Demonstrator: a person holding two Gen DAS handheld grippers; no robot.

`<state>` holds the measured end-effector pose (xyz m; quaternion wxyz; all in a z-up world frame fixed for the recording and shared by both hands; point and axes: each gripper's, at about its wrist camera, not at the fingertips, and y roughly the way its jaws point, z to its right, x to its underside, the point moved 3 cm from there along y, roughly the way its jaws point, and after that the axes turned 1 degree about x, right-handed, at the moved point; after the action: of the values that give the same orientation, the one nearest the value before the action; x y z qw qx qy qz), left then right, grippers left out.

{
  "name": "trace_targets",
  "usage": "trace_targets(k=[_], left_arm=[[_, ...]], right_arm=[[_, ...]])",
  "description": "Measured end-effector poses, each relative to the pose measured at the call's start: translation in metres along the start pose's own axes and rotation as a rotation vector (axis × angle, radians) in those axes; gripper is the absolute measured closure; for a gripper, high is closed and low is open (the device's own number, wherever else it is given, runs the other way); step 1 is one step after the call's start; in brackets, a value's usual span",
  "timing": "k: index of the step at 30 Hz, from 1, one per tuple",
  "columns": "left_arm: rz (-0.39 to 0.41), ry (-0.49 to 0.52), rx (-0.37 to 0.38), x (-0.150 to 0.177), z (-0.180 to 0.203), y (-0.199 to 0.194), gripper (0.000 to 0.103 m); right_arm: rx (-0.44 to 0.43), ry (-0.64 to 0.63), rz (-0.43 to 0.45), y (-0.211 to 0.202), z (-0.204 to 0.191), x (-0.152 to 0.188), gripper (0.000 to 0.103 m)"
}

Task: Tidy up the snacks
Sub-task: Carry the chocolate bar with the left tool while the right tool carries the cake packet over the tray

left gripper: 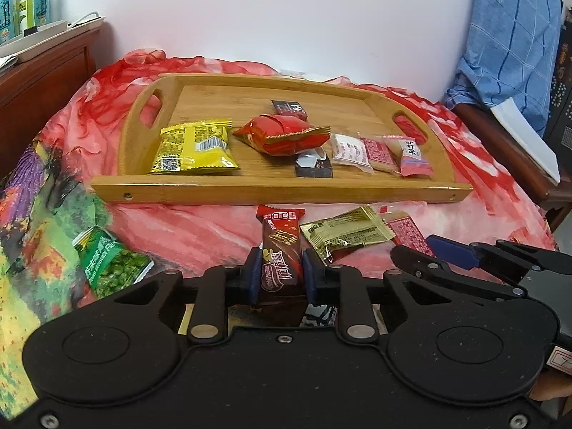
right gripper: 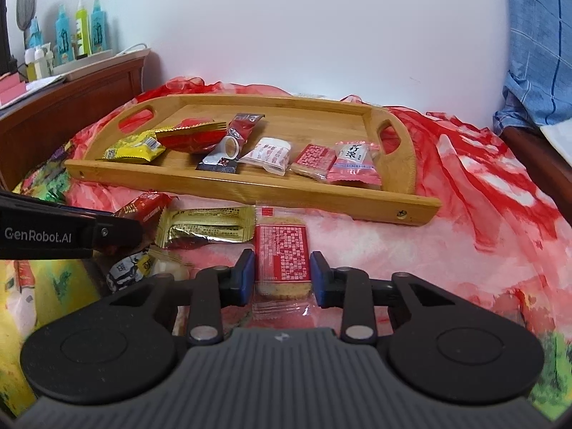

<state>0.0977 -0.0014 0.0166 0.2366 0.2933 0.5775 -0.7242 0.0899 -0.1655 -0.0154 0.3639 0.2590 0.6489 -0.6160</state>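
My left claw (left gripper: 279,273) grips a brown chocolate wafer bar (left gripper: 280,250), its blue pads pressed on both sides. My right claw (right gripper: 282,274) straddles a clear-wrapped biscuit with a red label (right gripper: 282,254); the pads sit just beside the wrapper, and I cannot tell whether they touch it. Beside these, a gold packet (right gripper: 205,228) lies on the red cloth (right gripper: 464,214). To the left rests a green pea bag (left gripper: 111,262). Beyond stands the bamboo tray (left gripper: 279,191), holding a yellow packet (left gripper: 195,146), a red packet (left gripper: 282,134) and more biscuits.
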Motion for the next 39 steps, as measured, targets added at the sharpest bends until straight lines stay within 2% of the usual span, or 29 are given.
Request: trace_targets(k=[12, 23, 33, 39], left_arm=[[0.03, 0.032, -0.005, 0.01, -0.002, -0.026, 0.081], [0.023, 0.022, -0.028, 0.016, -0.003, -0.033, 0.081], [0.029, -0.002, -0.047, 0.011, -0.008, -0.037, 0.081], [0.049, 0.005, -0.053, -0.006, -0.009, -0.039, 0.081]], right_arm=[[0.004, 0.094, 0.024, -0.031, 0.007, 0.018, 0.065], [0.024, 0.168, 0.038, -0.046, 0.014, 0.026, 0.065], [0.024, 0.217, 0.045, -0.05, 0.019, 0.025, 0.065], [0.021, 0.208, 0.052, -0.045, 0.022, 0.011, 0.065]])
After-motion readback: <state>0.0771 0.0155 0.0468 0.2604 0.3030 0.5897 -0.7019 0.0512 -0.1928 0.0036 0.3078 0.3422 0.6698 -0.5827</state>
